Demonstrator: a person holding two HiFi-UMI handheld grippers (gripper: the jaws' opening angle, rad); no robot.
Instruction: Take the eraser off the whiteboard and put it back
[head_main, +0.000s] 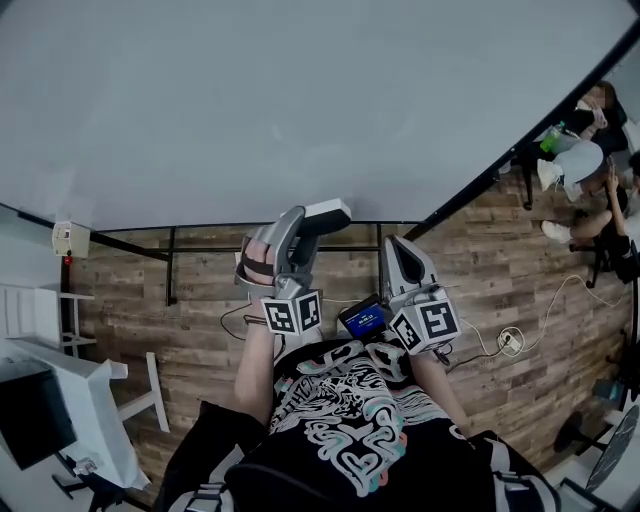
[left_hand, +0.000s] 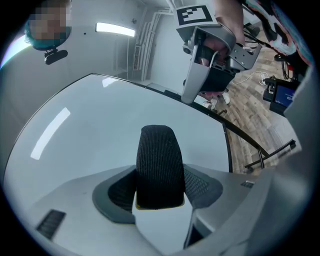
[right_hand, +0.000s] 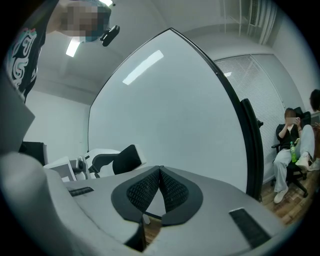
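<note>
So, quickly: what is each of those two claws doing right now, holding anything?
Left gripper: closed on the eraser, held in front of the whiteboard.
Right gripper: shut, nothing between its jaws.

No words or numbers can be read. On the left gripper (head_main: 300, 228) a cube (head_main: 293, 313) bears black-and-white square markers (head_main: 281, 318), patterns only; likewise on the right gripper (head_main: 395, 250). A small blue screen (head_main: 363, 320) shows text too small to read. The shirt (head_main: 345, 410) print is illegible.
</note>
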